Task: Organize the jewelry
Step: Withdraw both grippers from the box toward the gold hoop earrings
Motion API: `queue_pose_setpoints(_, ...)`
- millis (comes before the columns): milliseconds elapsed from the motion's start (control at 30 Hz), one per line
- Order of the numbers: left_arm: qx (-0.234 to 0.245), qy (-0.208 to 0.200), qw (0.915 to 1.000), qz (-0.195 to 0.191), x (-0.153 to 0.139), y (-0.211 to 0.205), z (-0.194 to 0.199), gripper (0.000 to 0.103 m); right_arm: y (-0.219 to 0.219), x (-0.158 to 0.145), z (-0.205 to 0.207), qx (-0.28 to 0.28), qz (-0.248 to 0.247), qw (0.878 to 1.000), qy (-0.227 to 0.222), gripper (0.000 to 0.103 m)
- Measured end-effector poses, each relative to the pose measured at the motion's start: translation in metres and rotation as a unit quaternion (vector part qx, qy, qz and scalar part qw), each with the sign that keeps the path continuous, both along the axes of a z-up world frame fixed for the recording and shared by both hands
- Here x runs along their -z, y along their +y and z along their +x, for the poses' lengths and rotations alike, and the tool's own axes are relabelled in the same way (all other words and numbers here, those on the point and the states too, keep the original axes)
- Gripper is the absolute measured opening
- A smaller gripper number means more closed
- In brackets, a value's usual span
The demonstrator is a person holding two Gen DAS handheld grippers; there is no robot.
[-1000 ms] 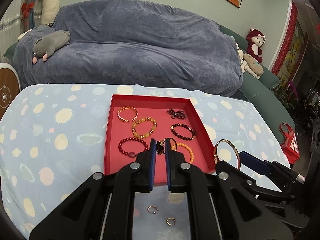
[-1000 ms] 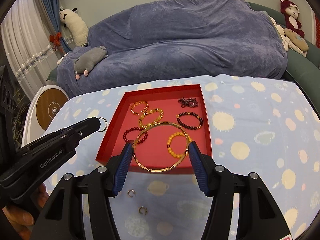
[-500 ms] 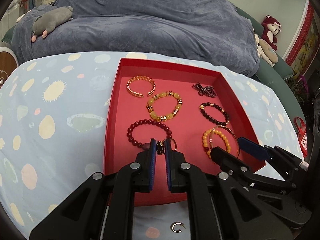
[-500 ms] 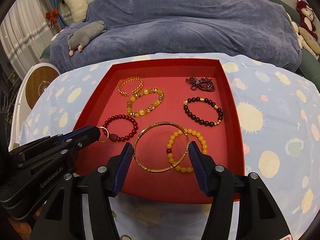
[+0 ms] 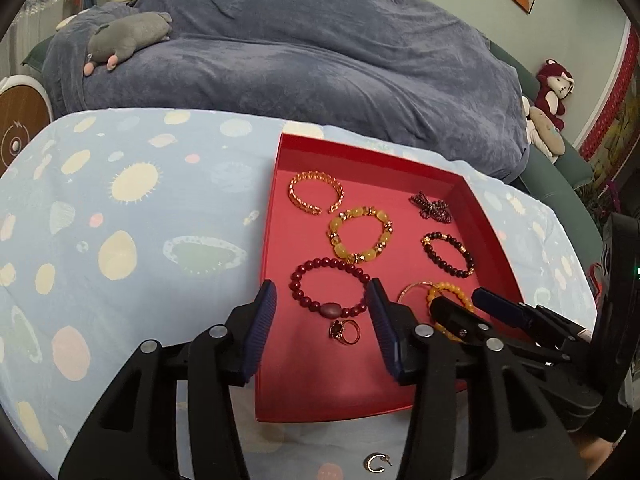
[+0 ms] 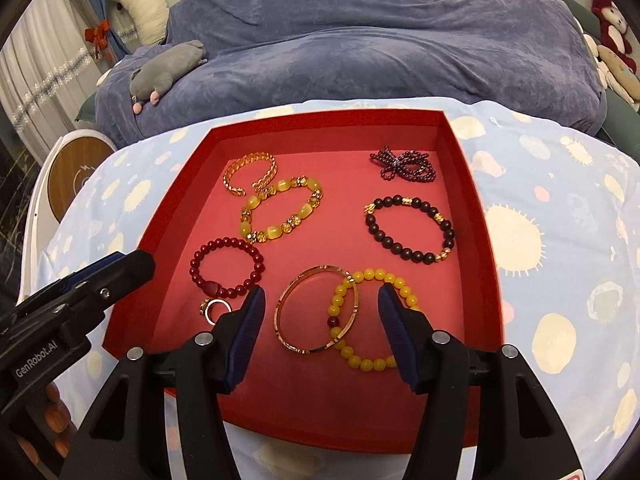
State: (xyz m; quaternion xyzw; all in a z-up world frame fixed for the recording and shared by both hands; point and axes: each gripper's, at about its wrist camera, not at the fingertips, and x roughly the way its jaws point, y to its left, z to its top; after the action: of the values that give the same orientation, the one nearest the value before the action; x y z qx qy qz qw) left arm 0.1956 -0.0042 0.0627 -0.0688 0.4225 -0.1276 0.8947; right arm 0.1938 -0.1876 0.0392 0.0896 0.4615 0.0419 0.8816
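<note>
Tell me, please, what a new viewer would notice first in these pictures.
The bright red tray on the spotted blue tablecloth, holding bead bracelets. Near its front edge, a gold bangle lies across a yellow bead bracelet, between the open right gripper's fingers. A grey plush lies on the sofa behind.

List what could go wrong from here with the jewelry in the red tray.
1. The thin gold bangle lies across the yellow bead bracelet; lifting either may drag the other.
2. The left gripper's jaws have just been opening; the dark-stoned gold ring lies free between them, beside the dark red bead bracelet, and could get knocked.
3. A small gold hoop outside the red tray may be overlooked.
</note>
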Motion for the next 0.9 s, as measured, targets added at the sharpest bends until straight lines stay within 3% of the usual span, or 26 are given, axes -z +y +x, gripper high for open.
queue_pose_setpoints(200,-0.001,-0.017,0.9998,-0.007,-0.026,0.006,-0.022,0.047,-0.021,-0.032,-0.034,0.031,0.005,0.999,-0.025,0.057)
queue_pose_setpoints(367,0.000,-0.009,1.0000,0.005,-0.028,0.009,-0.051,0.049,-0.033,-0.042,-0.071,0.051,-0.001,0.998,-0.022,0.058)
queue_pose_setpoints(900,-0.011,0.029,0.9988,0.038,-0.003,0.019,-0.118,0.049,0.013,-0.013,-0.158,0.006,0.006,1.000,0.028,0.057)
